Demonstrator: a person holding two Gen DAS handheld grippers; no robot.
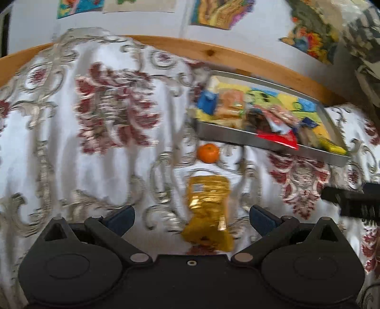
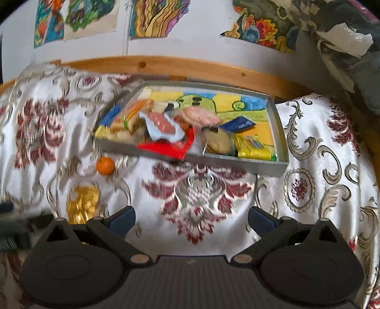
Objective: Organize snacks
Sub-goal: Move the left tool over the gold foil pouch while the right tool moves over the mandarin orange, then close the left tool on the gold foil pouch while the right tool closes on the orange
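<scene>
A white cloth [image 1: 71, 154] with a shiny grey scroll pattern and dark red flower shapes covers the table, lying in soft folds. Along the far side a strip of bare wooden edge [image 2: 190, 65] shows, and behind it stands a white wall [image 2: 201, 42] hung with bright, hand-coloured drawings [image 2: 156, 16]. At the upper right of the right wrist view a heap of dark patterned fabric [image 2: 344, 35] with something white and crumpled on it fills the corner.

A shallow grey tray [image 2: 277, 123] sits on the cloth near the wooden edge, its floor lined with a yellow, blue and green drawing. It holds a pile of wrapped snacks [image 2: 166, 123], with a red packet [image 2: 166, 148] hanging over the near rim. Both views are blurred, so the wrappers cannot be read.

Just in front of the tray's near left corner lies an orange [image 1: 208, 152]. Nearer still, a gold foil packet [image 1: 209, 209] rests on the cloth.

The left gripper [image 1: 191, 217] has its jaws spread wide, empty, with the gold packet lying between them. The right gripper [image 2: 191, 218] is likewise wide open and holds nothing, over bare cloth in front of the tray.
</scene>
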